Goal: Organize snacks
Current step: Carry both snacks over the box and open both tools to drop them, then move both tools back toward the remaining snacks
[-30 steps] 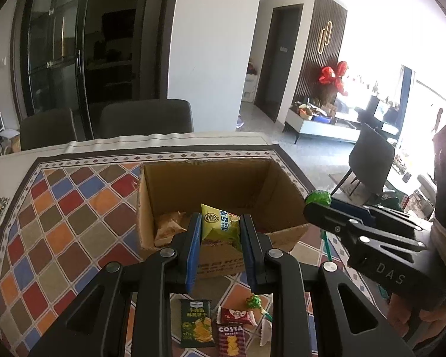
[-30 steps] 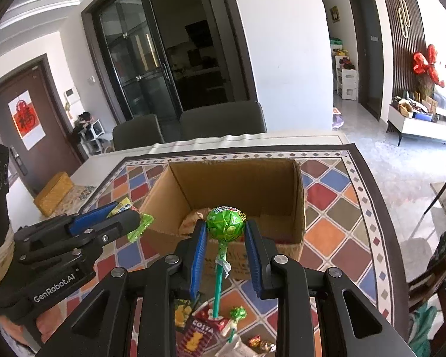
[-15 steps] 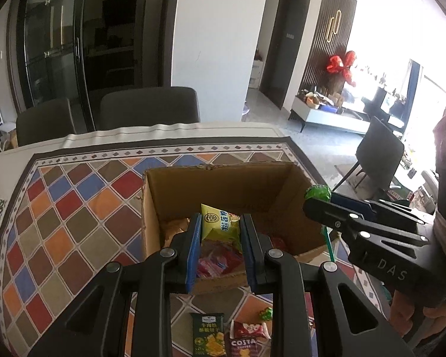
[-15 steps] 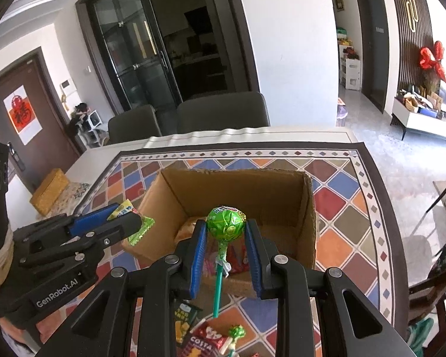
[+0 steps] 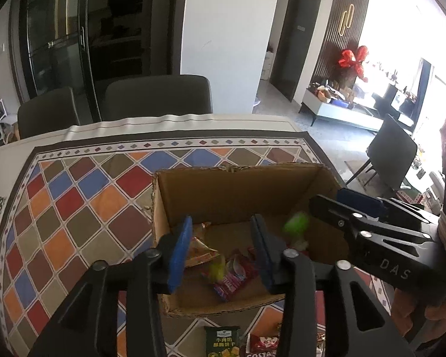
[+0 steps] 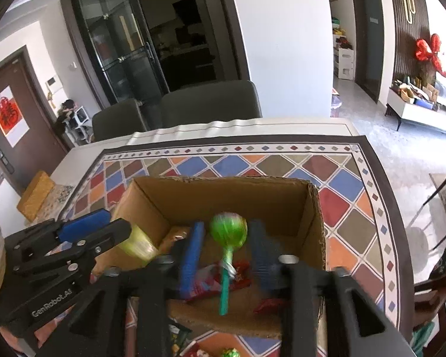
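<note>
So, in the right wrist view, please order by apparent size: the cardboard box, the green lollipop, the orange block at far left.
1. Cardboard box, clearly largest.
2. and 3. Orange block and green lollipop: unsure. The lollipop is blurred and much nearer the camera, so I leave them unranked.

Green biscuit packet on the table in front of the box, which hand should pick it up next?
Probably left: the left gripper is open, and the green biscuit packet lies just below its fingers. The right gripper has the lollipop between its open fingers.
</note>
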Demonstrator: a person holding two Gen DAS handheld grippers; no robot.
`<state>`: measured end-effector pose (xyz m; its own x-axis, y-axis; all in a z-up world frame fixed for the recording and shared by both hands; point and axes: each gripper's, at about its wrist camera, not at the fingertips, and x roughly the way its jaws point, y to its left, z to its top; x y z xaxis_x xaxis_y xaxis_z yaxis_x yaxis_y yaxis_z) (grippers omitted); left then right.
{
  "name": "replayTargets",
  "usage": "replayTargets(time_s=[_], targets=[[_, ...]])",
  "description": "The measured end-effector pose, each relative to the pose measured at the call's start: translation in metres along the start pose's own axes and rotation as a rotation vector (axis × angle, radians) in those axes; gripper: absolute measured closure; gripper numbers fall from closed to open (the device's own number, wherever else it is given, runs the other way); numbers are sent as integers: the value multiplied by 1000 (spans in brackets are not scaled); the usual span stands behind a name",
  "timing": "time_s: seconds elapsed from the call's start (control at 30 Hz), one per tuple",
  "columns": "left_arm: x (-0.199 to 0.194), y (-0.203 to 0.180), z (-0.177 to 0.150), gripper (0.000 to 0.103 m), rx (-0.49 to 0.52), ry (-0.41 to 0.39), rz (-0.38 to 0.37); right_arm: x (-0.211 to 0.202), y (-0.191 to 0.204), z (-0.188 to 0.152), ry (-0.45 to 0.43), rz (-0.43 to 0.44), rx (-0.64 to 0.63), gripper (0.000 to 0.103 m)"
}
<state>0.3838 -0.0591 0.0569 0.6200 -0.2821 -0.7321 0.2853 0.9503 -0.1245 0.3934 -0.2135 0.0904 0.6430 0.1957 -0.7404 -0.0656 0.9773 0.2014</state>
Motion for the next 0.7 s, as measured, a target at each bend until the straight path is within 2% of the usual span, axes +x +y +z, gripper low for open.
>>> replayTargets(time_s=[0.1, 0.3, 0.7], targets=[[-7, -3, -5, 55, 16, -18, 28, -2, 0, -2, -11, -14, 0, 51], [-28, -9, -19, 50, 41, -52, 49, -19, 6, -15, -29, 5, -13, 51], [-62, -24, -50, 47, 73, -76, 58, -51, 15, -50, -47, 42, -32, 51]])
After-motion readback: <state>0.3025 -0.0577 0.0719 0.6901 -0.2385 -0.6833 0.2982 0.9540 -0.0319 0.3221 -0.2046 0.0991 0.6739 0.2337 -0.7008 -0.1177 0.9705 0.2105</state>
